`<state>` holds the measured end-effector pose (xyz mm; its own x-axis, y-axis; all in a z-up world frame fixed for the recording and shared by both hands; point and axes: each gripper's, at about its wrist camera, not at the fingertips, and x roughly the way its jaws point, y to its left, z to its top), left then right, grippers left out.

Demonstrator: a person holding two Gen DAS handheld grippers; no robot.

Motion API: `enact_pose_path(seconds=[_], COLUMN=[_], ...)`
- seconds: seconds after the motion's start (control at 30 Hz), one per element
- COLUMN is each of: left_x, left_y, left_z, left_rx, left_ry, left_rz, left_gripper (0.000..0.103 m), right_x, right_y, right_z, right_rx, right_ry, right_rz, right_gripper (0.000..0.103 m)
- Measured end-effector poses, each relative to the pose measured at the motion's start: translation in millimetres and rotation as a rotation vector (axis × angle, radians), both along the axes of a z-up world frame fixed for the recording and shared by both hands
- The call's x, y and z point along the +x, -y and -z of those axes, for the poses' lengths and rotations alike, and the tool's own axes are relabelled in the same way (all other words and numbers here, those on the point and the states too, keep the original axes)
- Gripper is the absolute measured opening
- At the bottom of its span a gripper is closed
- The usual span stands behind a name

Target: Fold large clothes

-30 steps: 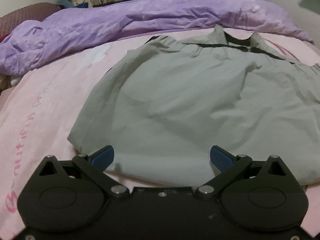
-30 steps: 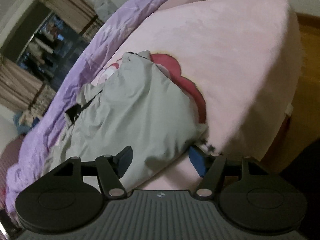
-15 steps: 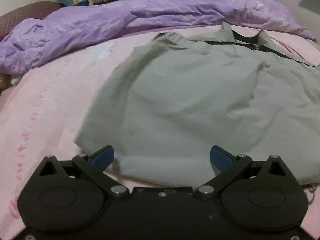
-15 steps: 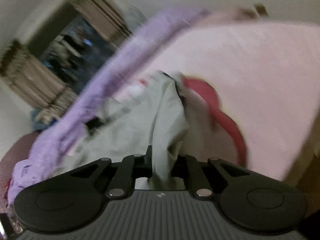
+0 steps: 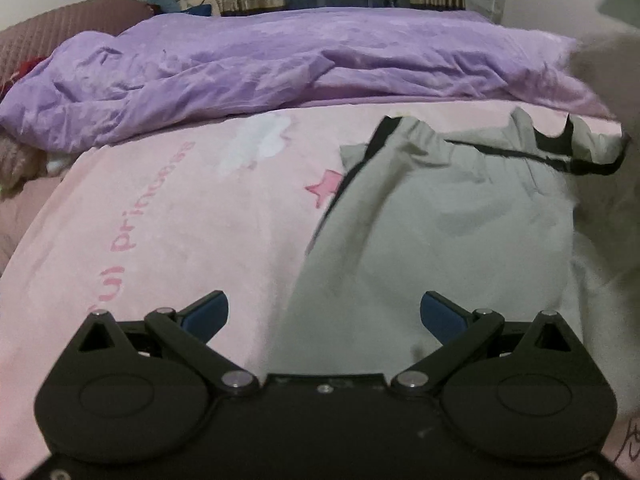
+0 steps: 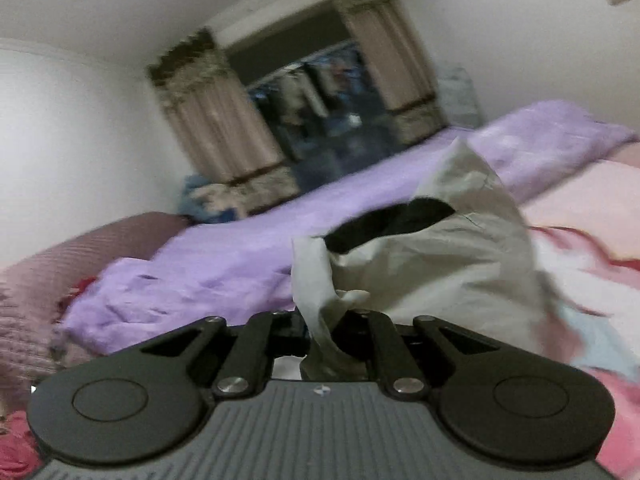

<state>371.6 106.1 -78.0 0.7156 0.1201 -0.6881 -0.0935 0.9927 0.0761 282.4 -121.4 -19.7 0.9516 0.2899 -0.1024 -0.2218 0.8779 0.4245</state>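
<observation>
I've got a rumpled purple duvet (image 5: 280, 68) behind the pink sheet (image 5: 160, 220), curtains (image 6: 216, 128) framing a dark window (image 6: 320, 112)

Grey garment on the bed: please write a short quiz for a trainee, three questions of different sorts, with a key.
1. True or false: the right gripper is shut on the grey garment.
2. Multiple choice: the left gripper has its jaws (A) shut on cloth, (B) open and holding nothing, (C) shut on the purple duvet.
3. Fill in: the garment lies on a ____ bedsheet with printed letters.

Key: 1 true; 2 B; 3 pink.
</observation>
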Motion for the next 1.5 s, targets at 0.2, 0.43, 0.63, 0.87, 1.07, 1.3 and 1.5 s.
enact_pose_path(seconds=[0.2, 0.43, 0.63, 0.87, 1.07, 1.3, 1.5], left_x=[-2, -10, -14, -26, -40, -40, -17], left_y=[-42, -89, -73, -66, -33, -9, 4], left_z=[7, 31, 33, 14, -20, -31, -2], left_rx=[0.000, -0.112, 0.015, -0.016, -0.041, -0.115, -0.031], left_ry=[-0.001, -0.039, -0.041, -0.004, 0.061, 0.065, -0.032], left_rz=[-0.085, -0.146, -0.143, -0.145, -0.053, 0.008, -0.011], left_gripper=[0.103, 0.103, 0.103, 0.103, 0.103, 0.103, 0.023], right_x=[24, 38, 40, 35, 6, -6, -13], right_y=[-75, -125, -141, -131, -84, -39, -29], right_z=[-12, 59, 89, 77, 41, 45, 51], right_rx=[0.006, -0.050, -0.086, -0.020, -0.034, -0.080, -0.083], right_ry=[0.008, -0.222, -0.318, -0.329, -0.265, -0.293, -0.308], right_rz=[-0.162, -0.221, -0.191, -0.282, -0.222, -0.082, -0.095], right_gripper=[0.008, 0.009, 0.011, 0.058, 0.022, 0.019, 0.018])
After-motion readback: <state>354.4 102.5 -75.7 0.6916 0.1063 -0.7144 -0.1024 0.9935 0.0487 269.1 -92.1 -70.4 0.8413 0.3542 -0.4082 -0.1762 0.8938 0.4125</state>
